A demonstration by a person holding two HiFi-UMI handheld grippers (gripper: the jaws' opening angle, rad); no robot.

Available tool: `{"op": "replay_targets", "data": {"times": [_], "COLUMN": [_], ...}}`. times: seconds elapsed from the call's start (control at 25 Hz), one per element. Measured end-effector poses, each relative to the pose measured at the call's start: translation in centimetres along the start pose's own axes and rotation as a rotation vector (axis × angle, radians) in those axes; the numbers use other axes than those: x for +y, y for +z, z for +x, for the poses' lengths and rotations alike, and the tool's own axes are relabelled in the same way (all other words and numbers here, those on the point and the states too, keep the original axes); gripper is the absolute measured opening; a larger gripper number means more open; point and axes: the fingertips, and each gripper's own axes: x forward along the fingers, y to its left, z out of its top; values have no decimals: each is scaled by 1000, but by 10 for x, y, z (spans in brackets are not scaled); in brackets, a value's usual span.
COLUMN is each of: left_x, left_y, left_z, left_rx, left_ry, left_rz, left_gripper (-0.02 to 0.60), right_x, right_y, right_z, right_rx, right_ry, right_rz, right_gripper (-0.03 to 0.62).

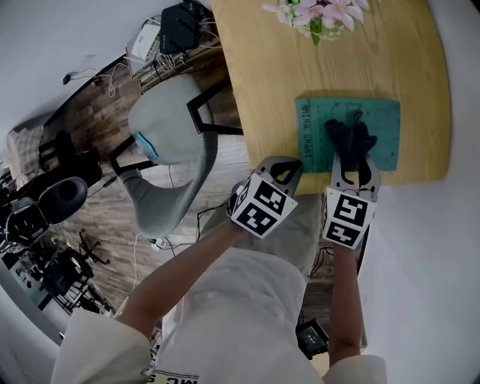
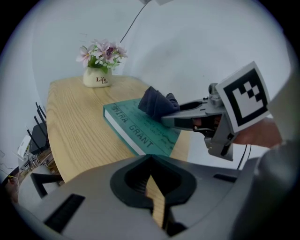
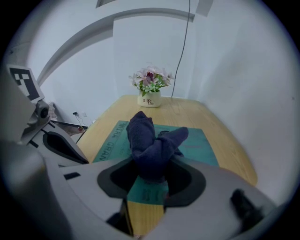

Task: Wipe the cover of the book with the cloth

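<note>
A teal book [image 1: 382,124] lies flat near the front edge of the wooden table [image 1: 262,75]. A dark navy cloth [image 1: 349,135] rests bunched on its cover. My right gripper [image 1: 352,156] is shut on the cloth [image 3: 150,140] and holds it against the book [image 3: 197,140]. In the left gripper view the cloth [image 2: 157,104] sits on the book [image 2: 140,129] at the tip of the right gripper [image 2: 169,115]. My left gripper [image 1: 289,172] hovers at the table's front edge, just left of the book. Its jaws [image 2: 151,161] stand shut and hold nothing.
A small white pot of pink flowers [image 1: 319,13] stands at the far side of the table [image 2: 70,136]. A grey chair [image 1: 169,150] stands left of the table. Cables and equipment crowd the floor at far left. A white wall runs close behind and to the right.
</note>
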Motion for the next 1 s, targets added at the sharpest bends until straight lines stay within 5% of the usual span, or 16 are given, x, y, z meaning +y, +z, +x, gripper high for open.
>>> {"op": "replay_targets", "data": {"times": [0.44,0.72,1.0], "left_x": [-1,0,0], "left_y": [1,0,-1], "left_z": [0,1,0], "left_rx": [-30,-30,-22], "left_ry": [-21,-25,-25], "left_rz": [-14,-9,0], "left_gripper": [11,11,11], "right_x": [58,88,34], "right_y": [11,15,36], "right_z": [-2,-14,-24], "right_rx": [-23,-73,-147], "right_ry": [166,343,227], "right_rz": [-147,-159,-95], "right_gripper": [173,173,173]}}
